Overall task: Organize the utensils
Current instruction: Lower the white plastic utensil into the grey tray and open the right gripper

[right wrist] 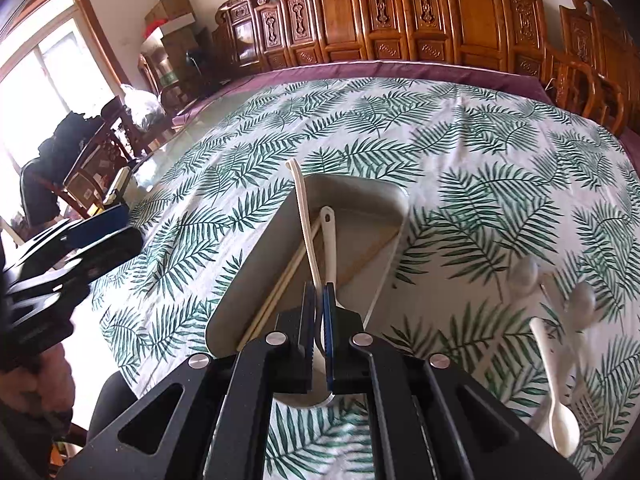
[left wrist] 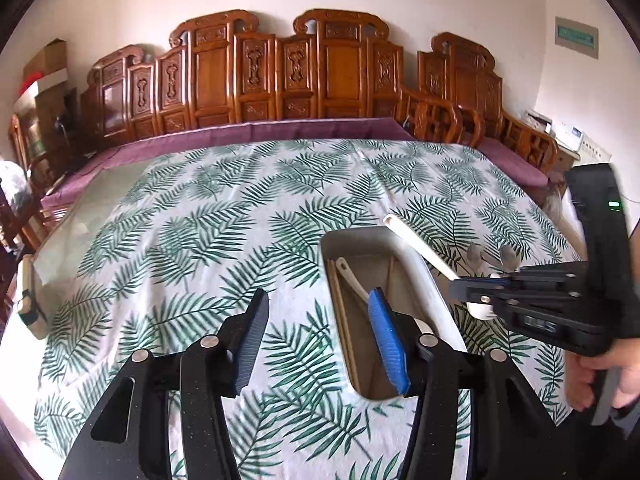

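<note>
Left hand-held gripper (left wrist: 320, 334): spread, nothing between pads, lower centre over tray's (left wrist: 424, 276) left rim. Right hand-held gripper (right wrist: 319, 312): pinching cream spoon (right wrist: 305, 216) above tray. Tray centre-right on desk (left wrist: 180, 232): one white spoon (right wrist: 329, 240), chopsticks (right wrist: 280, 284). Loose lower right: three spoons (right wrist: 558, 396), one fork (right wrist: 584, 410). Open cloth left and beyond.

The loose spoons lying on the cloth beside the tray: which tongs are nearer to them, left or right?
Right. The right tongs, shut on a cream spoon, hang over the tray next to the loose spoons. The left tongs, open and empty, are at the tray's other side.
</note>
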The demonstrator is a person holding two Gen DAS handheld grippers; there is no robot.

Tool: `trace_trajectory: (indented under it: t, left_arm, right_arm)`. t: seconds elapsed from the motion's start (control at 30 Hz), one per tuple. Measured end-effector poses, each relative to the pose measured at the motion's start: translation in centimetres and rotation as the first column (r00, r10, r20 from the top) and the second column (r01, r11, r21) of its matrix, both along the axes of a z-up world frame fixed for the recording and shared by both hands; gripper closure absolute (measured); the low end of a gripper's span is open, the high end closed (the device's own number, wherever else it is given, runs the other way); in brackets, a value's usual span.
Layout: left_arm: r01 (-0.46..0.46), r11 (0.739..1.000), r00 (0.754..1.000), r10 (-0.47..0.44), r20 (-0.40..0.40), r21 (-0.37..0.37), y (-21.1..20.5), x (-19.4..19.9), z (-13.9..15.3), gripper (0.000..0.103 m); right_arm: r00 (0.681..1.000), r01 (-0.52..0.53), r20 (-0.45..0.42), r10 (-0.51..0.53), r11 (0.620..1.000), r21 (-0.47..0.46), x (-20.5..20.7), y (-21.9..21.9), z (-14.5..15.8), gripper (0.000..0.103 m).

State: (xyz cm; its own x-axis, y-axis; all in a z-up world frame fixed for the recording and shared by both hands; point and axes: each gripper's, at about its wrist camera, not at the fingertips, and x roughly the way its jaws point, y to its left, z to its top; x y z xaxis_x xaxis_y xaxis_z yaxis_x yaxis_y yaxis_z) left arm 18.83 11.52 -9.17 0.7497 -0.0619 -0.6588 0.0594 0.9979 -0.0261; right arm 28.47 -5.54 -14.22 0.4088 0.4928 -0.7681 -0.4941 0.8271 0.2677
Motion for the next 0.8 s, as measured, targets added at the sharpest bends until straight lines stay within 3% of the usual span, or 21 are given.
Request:
trace_trajectory:
  t: [0.1, 0.2, 0.57, 0.8]
  left_arm:
    - [-0.013, 1.000, 1.000, 0.013, 0.017, -0.007, 0.8, -0.9, 0.4, 0.051]
    - [-0.010, 1.000, 0.999, 0.011, 0.045, -0.017, 1.4, -1.6, 0.6, 0.042]
    - [-0.011, 1.000, 1.000, 0.012, 0.024, -0.016, 2.2, -1.8, -0.7, 0.042]
    - [0.019, 1.000, 0.999, -0.019, 0.025, -0.003, 1.0, -2.1, -1.0, 0.041]
  right_arm:
    - [1.000, 0.012, -0.022, -0.012, 1.000, 0.008, 0.7, 0.8, -0.6, 0.098]
    - [0.999, 0.023, -0.041, -0.023, 1.000, 0.009, 1.1, 1.6, -1.2, 0.098]
    - [0.993, 0.060, -0.098, -0.058, 0.998, 0.026, 1.8, 3.2, -2.5, 0.094]
    - [0.997, 0.044, -0.063, -0.043, 0.999, 0.010, 0.9, 2.4, -1.5, 0.091]
